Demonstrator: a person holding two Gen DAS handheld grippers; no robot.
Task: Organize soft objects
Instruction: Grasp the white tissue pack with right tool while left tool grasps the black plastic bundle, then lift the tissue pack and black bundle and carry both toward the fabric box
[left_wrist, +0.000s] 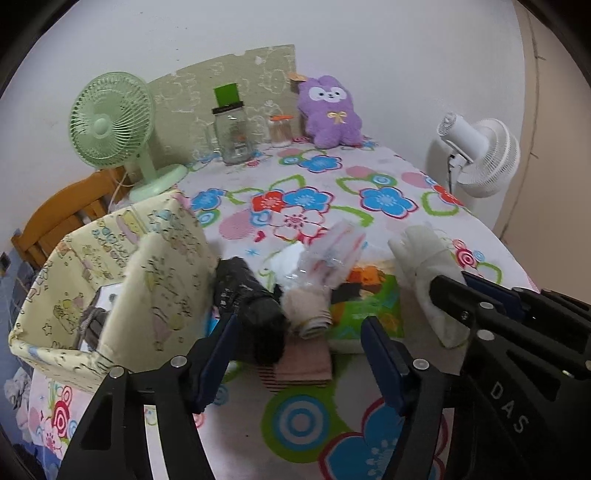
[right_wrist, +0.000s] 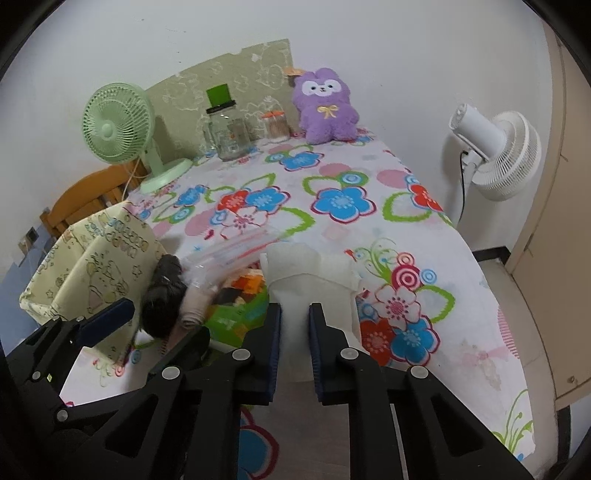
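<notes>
On the flowered tablecloth (right_wrist: 458, 258), near the front edge, the sorting looks barely begun: the patterned fabric basket (left_wrist: 162, 288) at the left holds something grey and white at its bottom, though what it is cannot be made out, while most of the soft things lie outside it in a heap. Just right of the basket lies a black rolled sock (left_wrist: 255, 306), with a beige rolled sock (left_wrist: 306, 306) touching its right side, a pink folded cloth (left_wrist: 303, 362) under their near ends, a clear plastic bag (left_wrist: 332, 254) draped over their far ends, and a green packet (left_wrist: 369, 310) beneath. The right gripper (right_wrist: 294, 325) has its jaws drawn narrow and pressed on the near end of a white sock (right_wrist: 314, 280), which lies right of the heap and apart from the basket. That sock's long axis runs from near to far, its free end pointing away toward the far side of the table and a little left, its near end pinched between the pads. The left gripper (left_wrist: 295, 350) stands about half open with nothing pressed between its pads, its gap over the black sock, beige sock and pink cloth. I judge that the white sock is the piece now in hand and must yet cross over the heap to the basket, with the other pieces left to follow. The purple plush toy (left_wrist: 330, 112) sits upright at the far edge, untouched.
</notes>
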